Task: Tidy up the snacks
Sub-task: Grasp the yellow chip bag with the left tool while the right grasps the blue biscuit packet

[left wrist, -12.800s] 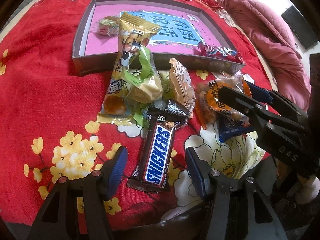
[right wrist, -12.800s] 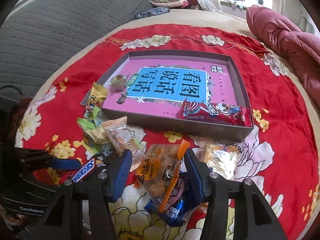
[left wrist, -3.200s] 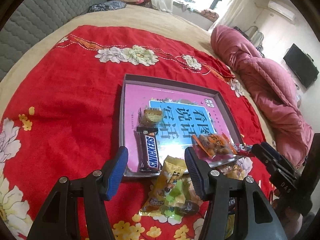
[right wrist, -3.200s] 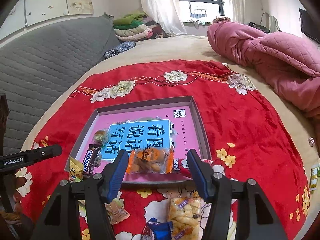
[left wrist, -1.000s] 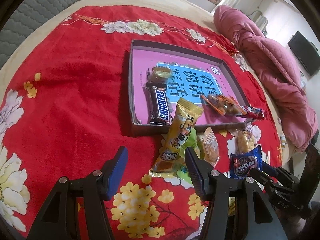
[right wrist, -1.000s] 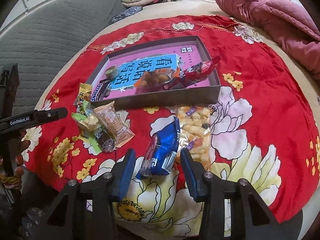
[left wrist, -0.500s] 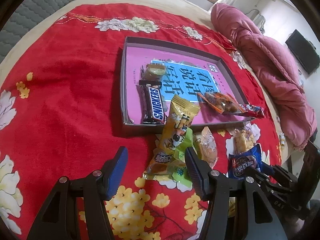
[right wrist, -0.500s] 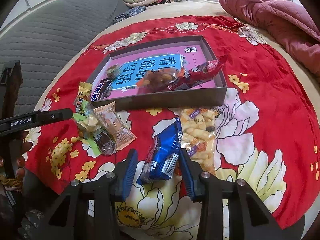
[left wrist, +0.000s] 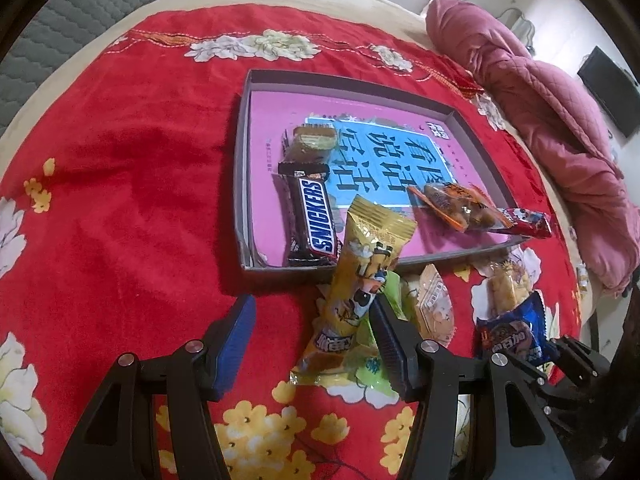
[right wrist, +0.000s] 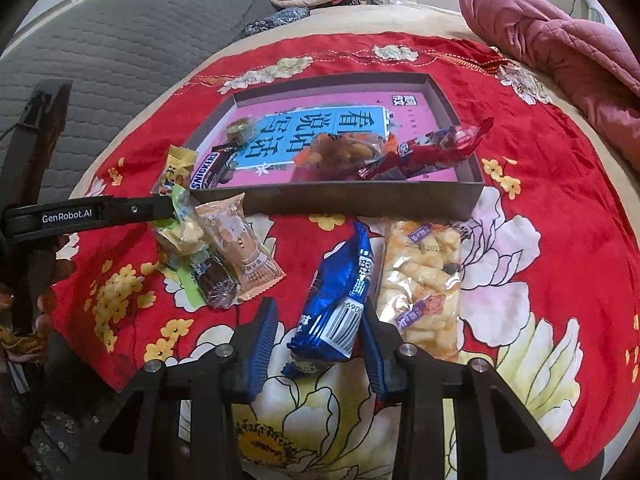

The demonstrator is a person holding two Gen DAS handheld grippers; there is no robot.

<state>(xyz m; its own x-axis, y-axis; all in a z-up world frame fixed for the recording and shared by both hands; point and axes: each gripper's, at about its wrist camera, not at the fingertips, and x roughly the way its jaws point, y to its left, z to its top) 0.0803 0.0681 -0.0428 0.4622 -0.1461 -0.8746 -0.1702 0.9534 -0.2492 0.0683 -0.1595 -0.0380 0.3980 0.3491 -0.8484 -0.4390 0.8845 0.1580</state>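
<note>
Red blanket (right wrist: 540, 184): right gripper (right wrist: 316, 332) narrower around blue packet (right wrist: 340, 300)

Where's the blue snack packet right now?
In the right wrist view the blue snack packet lies on the red floral cloth outside the box, between the right hand-held gripper jaws, beside the clear puffed-snack bag.

Left wrist view: steeply down along the left gripper (left wrist: 312, 336), low over the red cloth (left wrist: 120, 200), facing the tray (left wrist: 240, 184) from its near-left corner.
Right wrist view: similar tilt, near the tray's (right wrist: 360, 200) front wall, apparently closer.
Shared: tray, loose snacks, cloth.
Cross-sight: left gripper (right wrist: 160, 208) shows at the right view's left edge.
</note>
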